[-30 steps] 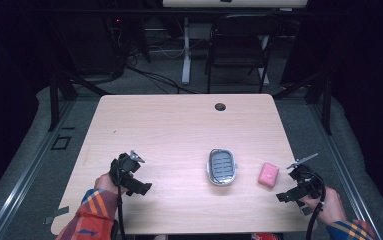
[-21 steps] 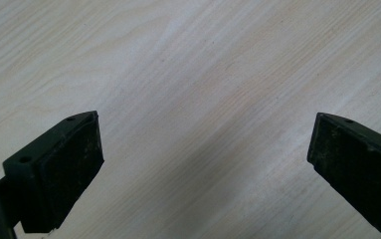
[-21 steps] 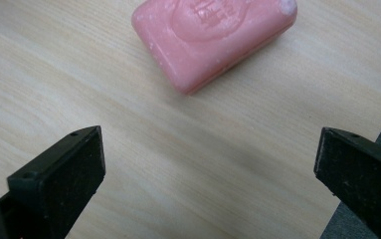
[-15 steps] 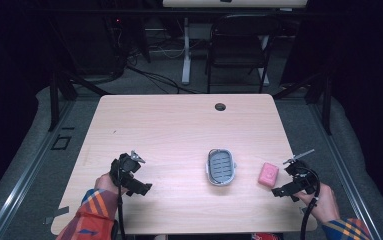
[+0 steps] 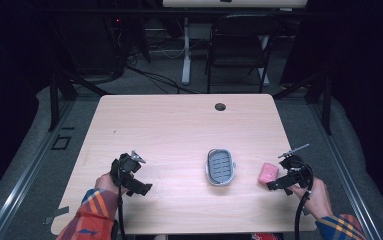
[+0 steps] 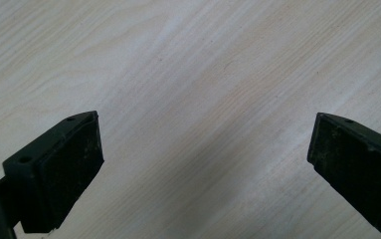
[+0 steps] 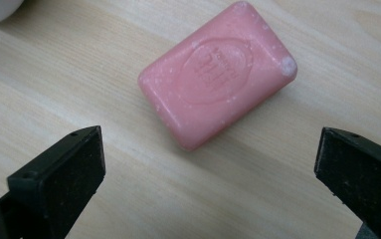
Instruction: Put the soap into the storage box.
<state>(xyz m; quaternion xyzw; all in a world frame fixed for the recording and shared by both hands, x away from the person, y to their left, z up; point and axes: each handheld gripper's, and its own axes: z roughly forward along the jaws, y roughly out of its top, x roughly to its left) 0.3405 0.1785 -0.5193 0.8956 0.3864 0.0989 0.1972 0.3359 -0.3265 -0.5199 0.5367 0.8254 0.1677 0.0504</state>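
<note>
Lying flat on the light wood-grain bench (image 5: 179, 125), one pink rectangular soap bar w/ an embossed oval stamp (image 7: 217, 73) sits near the bench's right edge, toward the front. In the right gripper view its long axis runs diagonally, lower-left to upper-right; stamped face up. One grey oval soap dish w/ ribbed insert (image 5: 220, 165) stands just left of the bar, apart from it, long axis running front-to-back. Right tool (image 5: 278, 182) is beside the bar's front-right, jaws spread wide, nothing between them, bar just ahead of the tips. Left tool (image 5: 138, 187) sits near the front-left corner, jaws also wide apart over bare wood. One round cable hole (image 5: 220, 106) near the back edge. Behind the bench: one dark folding chair (image 5: 239, 50), floor cables. Nothing lies between bar and dish.
</note>
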